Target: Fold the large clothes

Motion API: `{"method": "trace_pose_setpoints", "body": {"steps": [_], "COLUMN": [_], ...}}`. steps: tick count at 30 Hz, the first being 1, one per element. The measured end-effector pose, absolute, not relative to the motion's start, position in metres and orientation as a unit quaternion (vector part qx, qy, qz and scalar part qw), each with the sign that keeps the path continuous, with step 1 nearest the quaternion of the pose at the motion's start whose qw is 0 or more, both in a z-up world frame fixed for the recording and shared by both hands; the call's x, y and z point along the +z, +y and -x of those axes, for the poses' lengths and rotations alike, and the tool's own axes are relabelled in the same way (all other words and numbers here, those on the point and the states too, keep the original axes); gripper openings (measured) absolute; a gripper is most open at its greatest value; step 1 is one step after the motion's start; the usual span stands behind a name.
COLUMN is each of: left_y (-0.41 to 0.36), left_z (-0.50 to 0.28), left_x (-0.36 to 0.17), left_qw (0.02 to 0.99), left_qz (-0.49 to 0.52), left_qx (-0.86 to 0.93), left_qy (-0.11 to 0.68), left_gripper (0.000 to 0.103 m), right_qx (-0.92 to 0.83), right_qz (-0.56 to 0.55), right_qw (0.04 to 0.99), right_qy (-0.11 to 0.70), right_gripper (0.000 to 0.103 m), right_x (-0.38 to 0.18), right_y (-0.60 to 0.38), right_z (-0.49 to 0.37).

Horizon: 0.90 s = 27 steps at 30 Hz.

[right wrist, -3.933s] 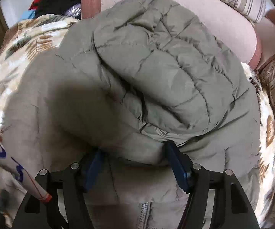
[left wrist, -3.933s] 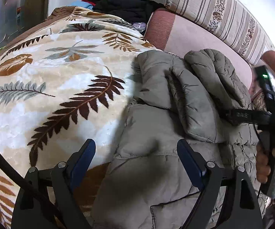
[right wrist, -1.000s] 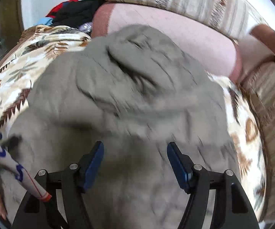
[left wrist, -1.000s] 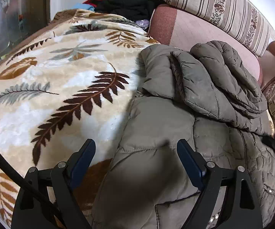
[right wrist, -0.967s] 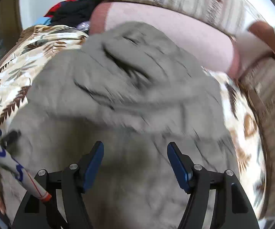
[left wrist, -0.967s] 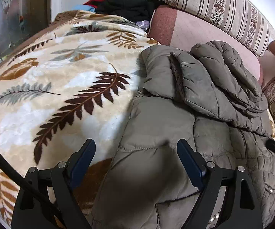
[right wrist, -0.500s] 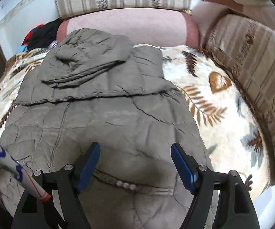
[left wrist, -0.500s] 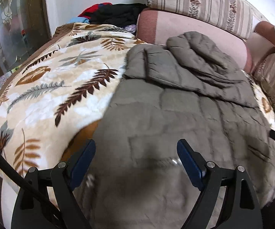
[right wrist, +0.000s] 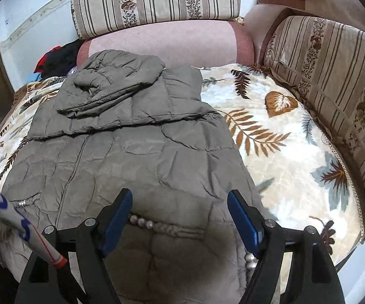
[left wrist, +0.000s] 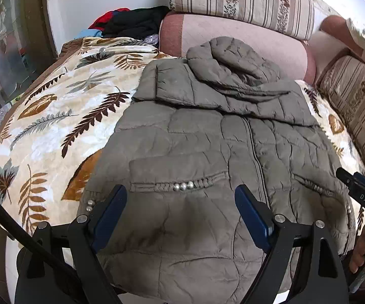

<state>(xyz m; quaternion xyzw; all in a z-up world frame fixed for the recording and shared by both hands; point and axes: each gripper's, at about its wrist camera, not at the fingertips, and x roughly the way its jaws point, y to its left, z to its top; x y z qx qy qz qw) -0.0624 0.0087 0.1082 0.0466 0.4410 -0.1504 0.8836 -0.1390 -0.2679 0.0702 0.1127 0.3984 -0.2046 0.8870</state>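
Jaws stand wide apart on both tools and hold nothing: the left gripper (left wrist: 180,210) hovers over the lower left front of the jacket (left wrist: 207,136), and the right gripper (right wrist: 180,215) hovers over its lower right front, near the beaded pocket trim (right wrist: 142,221). The grey padded jacket lies zip-up on the leaf-print blanket (left wrist: 51,116) that covers the sofa (right wrist: 162,40), with its hood (left wrist: 230,60) and upper part already turned down over the chest. The step in hand looks like taking the hem to fold the body upward. To do it well, each tool should probably bite the hem near its own outer corner, catching both padded layers, then lift evenly so the slippery quilting does not slide askew; the bulky hood bundle may spring open if the fold lands off centre
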Motion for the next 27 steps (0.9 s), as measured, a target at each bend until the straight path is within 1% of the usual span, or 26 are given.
{"method": "trace_pose_setpoints", "body": {"steps": [14, 27], "left_y": [0.007, 0.012], "left_z": [0.066, 0.059], "left_x": [0.092, 0.081], "left_qw": [0.880, 0.875], "left_qz": [-0.064, -0.055], "left_qx": [-0.150, -0.151], "left_qy": [0.445, 0.456], "left_gripper": [0.086, 0.086], "right_qx": [-0.196, -0.187], "right_qz": [-0.098, -0.082], "right_qw": [0.885, 0.880], "right_qy": [0.412, 0.429], "right_gripper": [0.083, 0.083], "right_x": [0.062, 0.053], "right_y": [-0.256, -0.242], "right_z": [0.134, 0.124]}}
